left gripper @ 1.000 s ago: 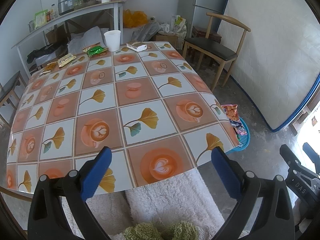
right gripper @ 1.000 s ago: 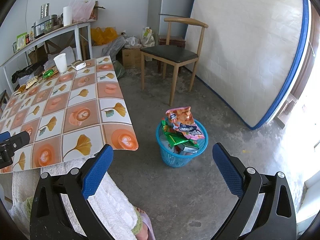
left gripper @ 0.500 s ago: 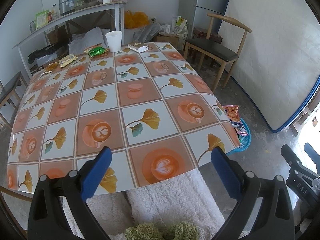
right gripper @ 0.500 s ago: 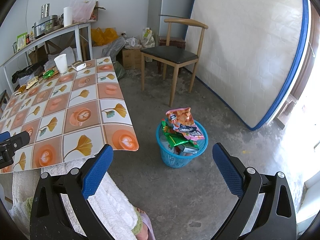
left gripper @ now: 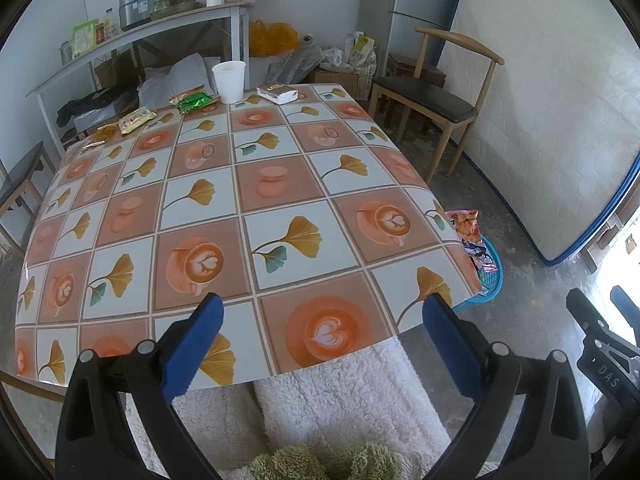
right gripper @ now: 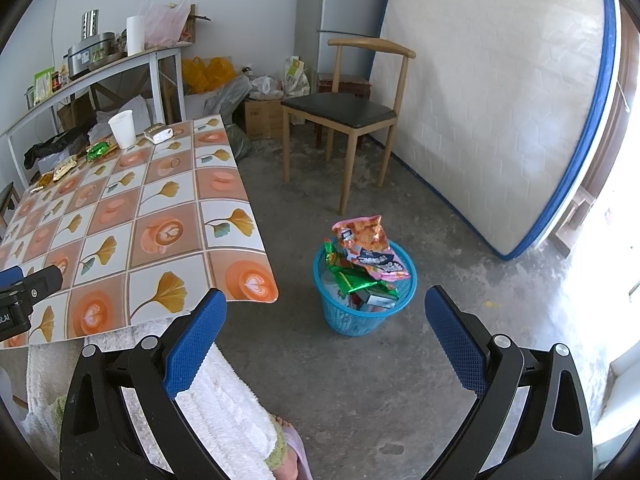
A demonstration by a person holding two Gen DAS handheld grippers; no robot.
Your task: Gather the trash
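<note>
Leftmost, along the far edge of the counter (left gripper: 280, 184), lies a row of trash: small yellowish wrappers (left gripper: 105, 133) at the far-left corner, a tan snack packet (left gripper: 138, 119) beside them, then a green foil wrapper (left gripper: 195, 102). Just right of the green wrapper stands an upright white paper cup (left gripper: 229, 81), and right of the cup rests a pale, crumpled packet (left gripper: 277, 92) near the counter's far-right corner. The rest of the patterned cloth carries nothing.

Over the near edge of the counter hangs the left gripper (left gripper: 320, 336), its blue-padded fingers (left gripper: 192, 344) spread wide and holding nothing. Below it shows the person's lap in a white fleecy garment (left gripper: 344, 392).

To the right of the counter, on the concrete floor, stands a blue mesh basket (right gripper: 352, 320), just beyond the counter's near-right corner. It is heaped above its rim with wrappers; an orange-pink snack bag (right gripper: 360, 236) stands tallest on the pile, with green foil (right gripper: 352, 280) beneath it.

Above the floor, the right gripper (right gripper: 326, 336) faces the basket, its fingers (right gripper: 456, 344) likewise parted wide and empty.

Farther right stand a wooden chair (right gripper: 344, 110) with a dark seat and a mattress (right gripper: 500, 100) leaning against the wall.
</note>
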